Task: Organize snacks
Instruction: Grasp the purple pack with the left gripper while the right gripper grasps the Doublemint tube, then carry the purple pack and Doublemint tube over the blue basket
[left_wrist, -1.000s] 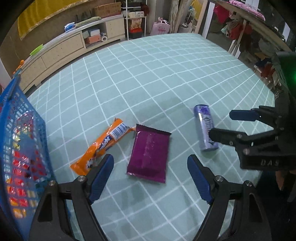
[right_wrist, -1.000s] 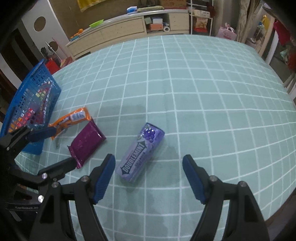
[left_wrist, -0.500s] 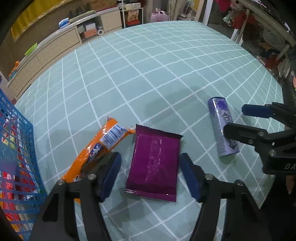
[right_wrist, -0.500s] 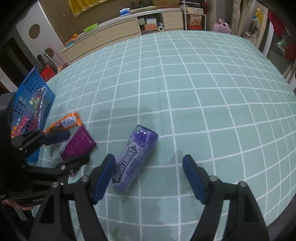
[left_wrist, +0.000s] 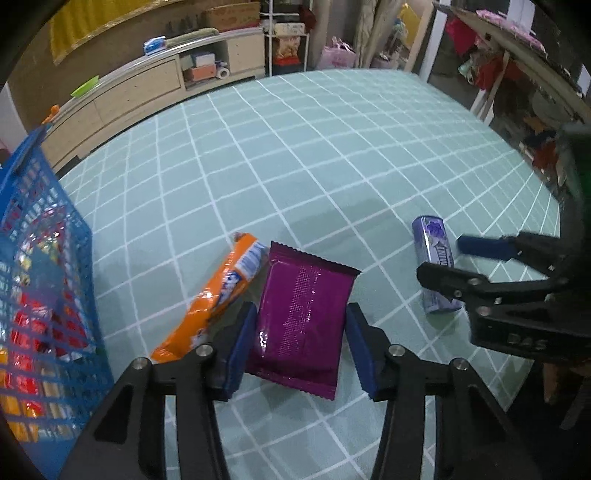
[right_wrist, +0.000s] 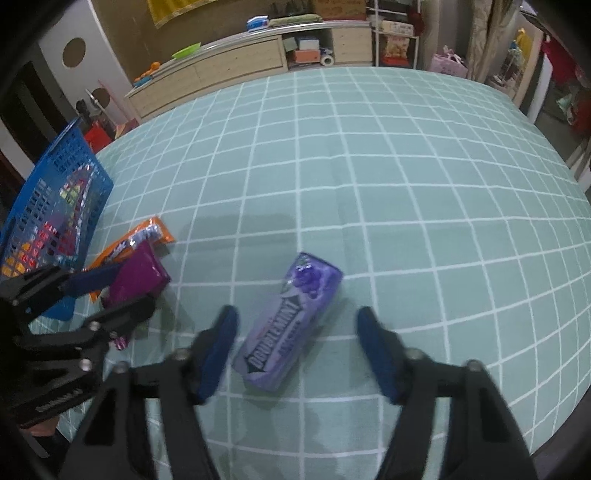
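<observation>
Glossy purple wrapper (left_wrist: 301, 314); blue plastic mesh basket (left_wrist: 40, 295).

A lived-in home room, likely a living or storage room. A long low wooden sideboard (right_wrist: 236, 70) lines the far wall, topped with odds and ends, its open shelves holding boxes. Gift bags (left_wrist: 334, 57) sit on the floor, clothes hang on a rack (left_wrist: 517, 70), and a checked green tablecloth (right_wrist: 369, 177) covers a large table.

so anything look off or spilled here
Nothing spilled or damaged. Three snacks lie loose on the table outside the blue basket: orange pack, purple pack overlapping its edge, and gum. Both grippers are open.
</observation>
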